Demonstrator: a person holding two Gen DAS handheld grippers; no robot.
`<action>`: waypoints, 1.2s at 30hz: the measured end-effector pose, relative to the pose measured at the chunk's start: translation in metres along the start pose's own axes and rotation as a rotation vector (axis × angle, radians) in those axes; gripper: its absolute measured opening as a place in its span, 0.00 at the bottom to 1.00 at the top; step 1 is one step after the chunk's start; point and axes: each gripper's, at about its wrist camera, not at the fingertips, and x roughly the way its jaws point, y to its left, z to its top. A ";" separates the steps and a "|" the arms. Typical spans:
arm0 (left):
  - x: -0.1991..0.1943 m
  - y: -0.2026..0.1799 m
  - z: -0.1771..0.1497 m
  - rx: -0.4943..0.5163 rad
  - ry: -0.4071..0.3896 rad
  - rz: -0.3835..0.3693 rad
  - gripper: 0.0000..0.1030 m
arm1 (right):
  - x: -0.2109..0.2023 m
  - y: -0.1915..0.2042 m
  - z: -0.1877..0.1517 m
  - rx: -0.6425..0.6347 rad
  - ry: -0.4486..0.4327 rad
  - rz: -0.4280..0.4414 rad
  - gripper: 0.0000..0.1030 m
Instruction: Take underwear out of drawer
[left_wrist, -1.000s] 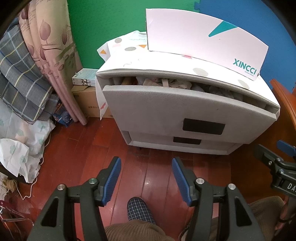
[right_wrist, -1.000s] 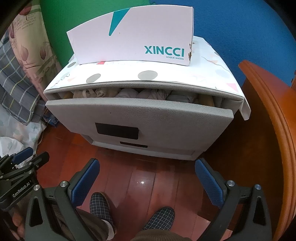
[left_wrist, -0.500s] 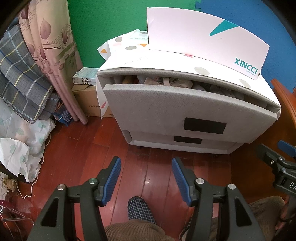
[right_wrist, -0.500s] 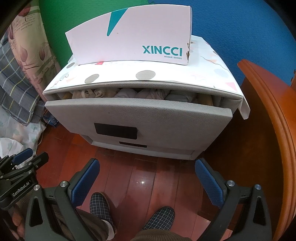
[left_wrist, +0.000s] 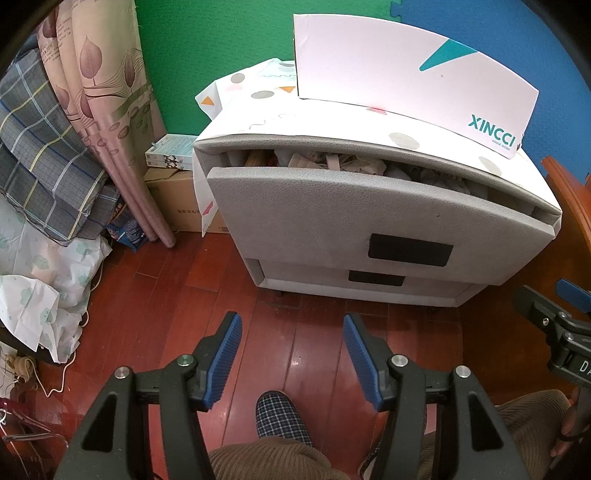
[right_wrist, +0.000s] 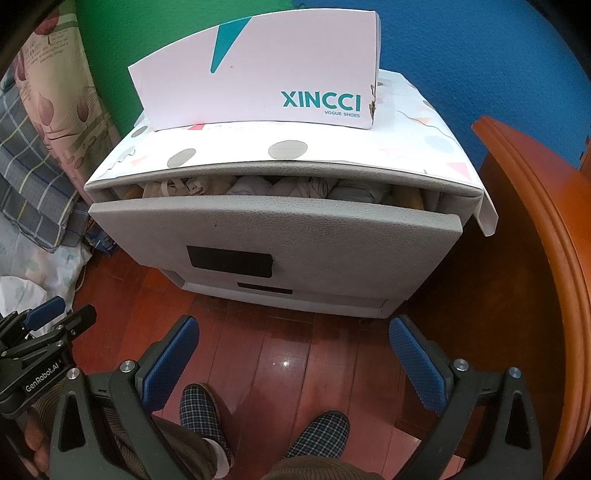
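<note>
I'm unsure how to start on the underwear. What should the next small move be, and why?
Probably bring the right gripper forward and up to the gap above the top drawer. That drawer is only partly open, with folded clothes showing in the narrow slot under the cabinet top. Both grippers, the left gripper included, hang open and empty over the floor, short of the cabinet.

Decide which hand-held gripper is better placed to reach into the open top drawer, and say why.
Probably the right hand-held gripper: its jaws stand wider, and it faces the drawer almost squarely, with the clothes straight ahead. The left hand-held gripper sits off toward the drawer's left corner.
</note>
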 end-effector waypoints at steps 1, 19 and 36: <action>0.000 0.000 0.000 0.000 0.000 0.001 0.57 | 0.000 0.000 0.000 0.000 -0.001 0.001 0.99; 0.000 0.001 -0.002 -0.003 0.003 -0.003 0.57 | 0.000 -0.001 0.000 0.004 -0.002 0.002 0.99; 0.002 0.018 0.001 -0.081 0.039 -0.107 0.57 | -0.001 -0.006 -0.001 0.031 -0.007 0.023 0.99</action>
